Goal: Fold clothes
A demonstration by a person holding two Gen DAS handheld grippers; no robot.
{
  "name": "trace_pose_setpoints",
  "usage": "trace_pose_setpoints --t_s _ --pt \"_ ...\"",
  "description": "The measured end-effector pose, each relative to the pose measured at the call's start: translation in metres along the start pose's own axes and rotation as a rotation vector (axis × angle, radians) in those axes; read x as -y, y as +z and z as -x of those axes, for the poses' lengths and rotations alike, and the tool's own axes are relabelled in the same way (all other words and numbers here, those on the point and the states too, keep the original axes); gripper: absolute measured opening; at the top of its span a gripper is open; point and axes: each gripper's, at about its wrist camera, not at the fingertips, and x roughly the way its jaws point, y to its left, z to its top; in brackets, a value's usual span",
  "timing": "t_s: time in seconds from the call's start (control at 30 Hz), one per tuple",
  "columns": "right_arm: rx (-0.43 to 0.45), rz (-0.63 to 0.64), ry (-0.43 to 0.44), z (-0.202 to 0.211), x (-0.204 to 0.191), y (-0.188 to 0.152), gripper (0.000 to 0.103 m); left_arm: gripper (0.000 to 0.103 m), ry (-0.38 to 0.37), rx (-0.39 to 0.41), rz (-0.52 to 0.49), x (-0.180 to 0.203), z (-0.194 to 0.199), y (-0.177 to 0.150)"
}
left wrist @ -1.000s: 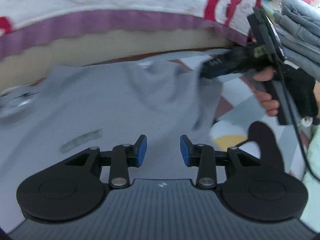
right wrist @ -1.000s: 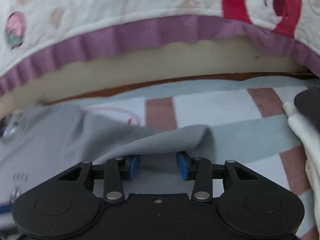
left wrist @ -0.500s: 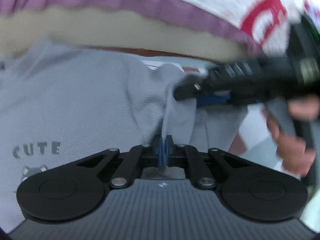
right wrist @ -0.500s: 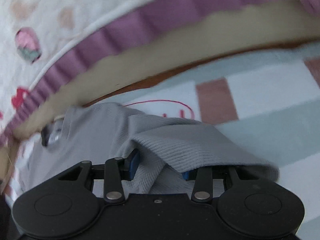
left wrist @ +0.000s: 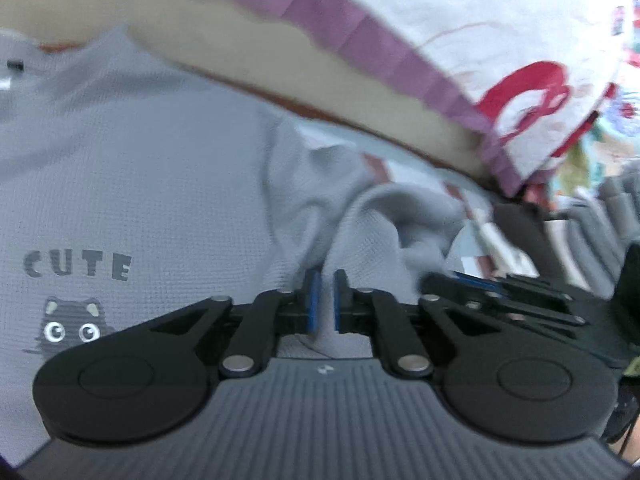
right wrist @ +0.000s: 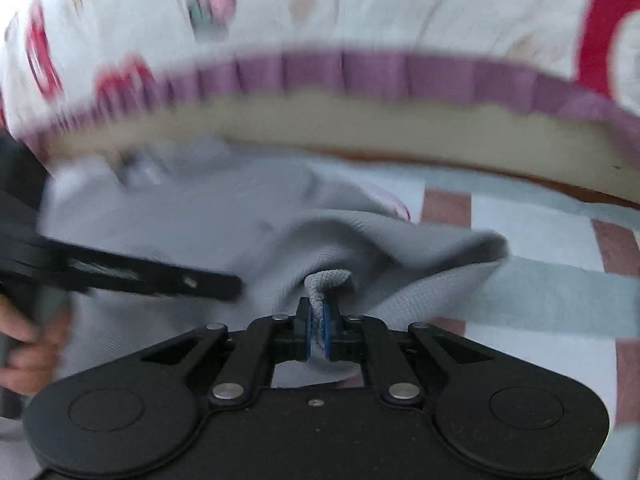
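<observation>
**Both grippers clamped on the sleeve end of the grey shirt**

Reference landmark: the "CUTE" print [left wrist: 78,266] on the grey shirt [left wrist: 140,184].

1. Garment position. The grey shirt lies spread, chest side up, on a checked cloth [right wrist: 532,220] beside the purple frill [right wrist: 360,70] of a patterned quilt. To the right of the "CUTE" print, the fabric bunches into raised folds; this appears to be the sleeve side.

2. Left gripper [left wrist: 324,300]. Its blue pads stand almost together, pinching a ridge of shirt fabric that rises between them just right of the print. The narrow gap matches the thickness of the gathered cloth.

3. Right gripper [right wrist: 318,330]. Its jaws have just been closing and now clamp a rolled edge of the shirt, which pokes up between the pads. In the left wrist view this gripper sits further right of the print, just beside the left gripper [right wrist: 132,272]; a hand [right wrist: 24,344] holds the left tool's handle.

4. Purpose of the hold (judgement). Two adjacent pinch points on one edge keep the fabric taut between them, so the sleeve side can be carried over toward the print as a straight fold. The fold itself is not yet made.

5. Caution. Both views are motion-blurred; how many fabric layers each pinch holds cannot be determined.
</observation>
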Motion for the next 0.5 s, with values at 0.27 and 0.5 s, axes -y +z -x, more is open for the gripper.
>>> trace_pose_setpoints --t_s 0.27,0.5 --pt "-0.091 -0.102 -0.143 0.050 0.033 -0.062 0.006 0.023 -0.006 -0.061 -0.055 0.001 0.041 -0.010" --pt "-0.100 -0.399 -0.108 0.049 0.049 -0.079 0.057 0.026 0.118 -0.126 -0.062 -0.039 0.082 -0.025"
